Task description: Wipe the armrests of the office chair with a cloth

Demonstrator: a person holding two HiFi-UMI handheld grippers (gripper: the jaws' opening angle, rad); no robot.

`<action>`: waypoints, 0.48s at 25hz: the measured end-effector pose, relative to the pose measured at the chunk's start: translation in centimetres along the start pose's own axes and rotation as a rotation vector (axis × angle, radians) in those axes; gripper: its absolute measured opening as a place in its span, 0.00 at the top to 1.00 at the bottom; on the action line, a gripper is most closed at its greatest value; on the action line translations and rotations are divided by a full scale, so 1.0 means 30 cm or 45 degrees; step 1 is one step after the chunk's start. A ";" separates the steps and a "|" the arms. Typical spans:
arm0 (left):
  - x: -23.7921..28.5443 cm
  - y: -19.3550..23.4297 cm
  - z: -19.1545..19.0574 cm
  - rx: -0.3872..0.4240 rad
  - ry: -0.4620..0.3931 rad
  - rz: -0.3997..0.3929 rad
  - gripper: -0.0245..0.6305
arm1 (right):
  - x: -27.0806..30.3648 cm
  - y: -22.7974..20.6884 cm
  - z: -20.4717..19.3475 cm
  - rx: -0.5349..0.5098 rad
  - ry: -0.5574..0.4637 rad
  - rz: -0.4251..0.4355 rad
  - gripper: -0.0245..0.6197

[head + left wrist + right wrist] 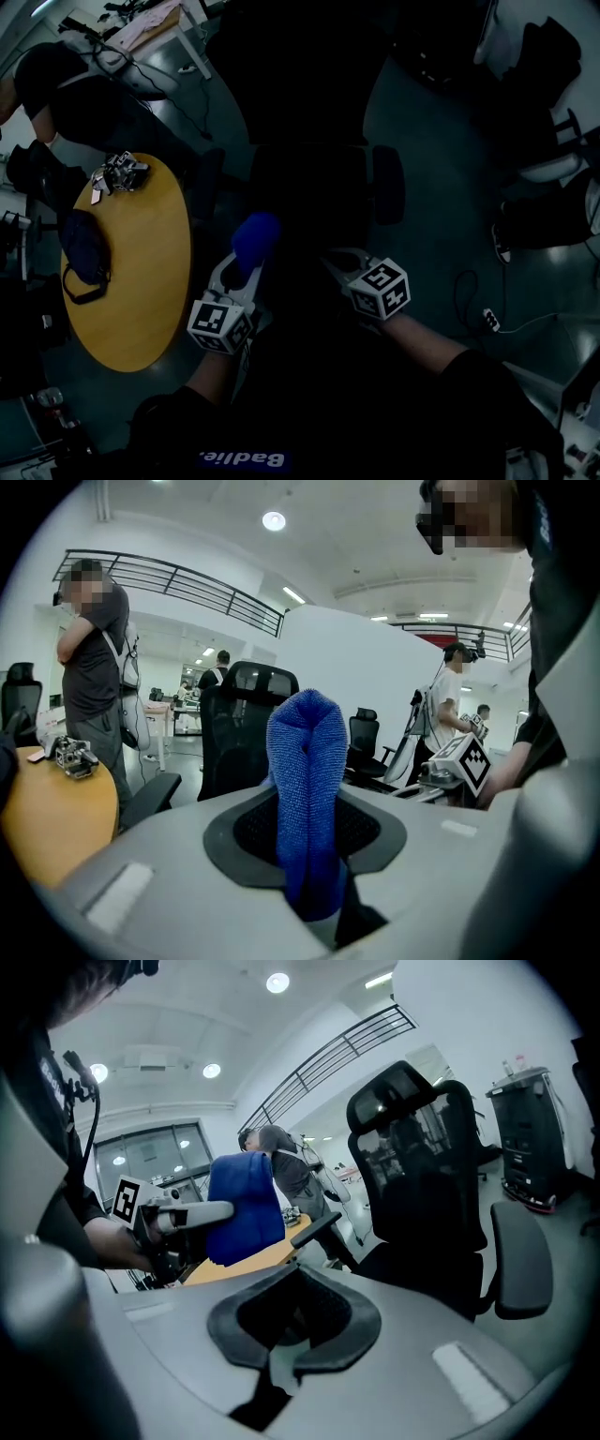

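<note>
Left tongs point(242, 272) tight around blue cloth point(255, 236); right tongs point(337, 262) beside, jaws together.

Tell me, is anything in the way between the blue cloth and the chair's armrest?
Nothing visible is. The left gripper holds the blue cloth, and the near armrest of the office chair lies ahead with open space between. The yellow table sits off to the side.

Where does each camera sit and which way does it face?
Head view: on the person's head, steeply down at the office chair, left gripper and right gripper showing.
Left gripper view: on that gripper, along jaws clamping the blue cloth.
Right gripper view: on that gripper, empty jaws facing the chair.
All share chair and cloth.
</note>
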State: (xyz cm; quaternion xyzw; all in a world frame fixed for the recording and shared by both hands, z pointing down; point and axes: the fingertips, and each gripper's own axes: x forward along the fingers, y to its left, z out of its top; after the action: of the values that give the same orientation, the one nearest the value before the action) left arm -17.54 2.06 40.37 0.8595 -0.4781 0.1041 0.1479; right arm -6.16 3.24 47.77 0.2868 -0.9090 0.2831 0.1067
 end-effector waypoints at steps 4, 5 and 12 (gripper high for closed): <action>-0.042 -0.132 0.018 -0.033 -0.018 -0.102 0.77 | -0.070 0.053 0.042 -0.018 -0.054 -0.006 0.95; -0.049 -0.153 0.023 -0.033 -0.025 -0.136 0.77 | -0.082 0.066 0.053 -0.024 -0.064 -0.011 0.95; -0.134 -0.153 0.008 -0.038 -0.070 -0.287 0.77 | -0.094 0.192 0.055 -0.023 -0.092 -0.105 0.95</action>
State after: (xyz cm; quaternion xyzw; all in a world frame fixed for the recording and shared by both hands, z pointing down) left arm -15.72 7.44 38.16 0.9080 -0.3837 0.0562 0.1582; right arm -7.25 7.48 42.80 0.3331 -0.9022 0.2596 0.0882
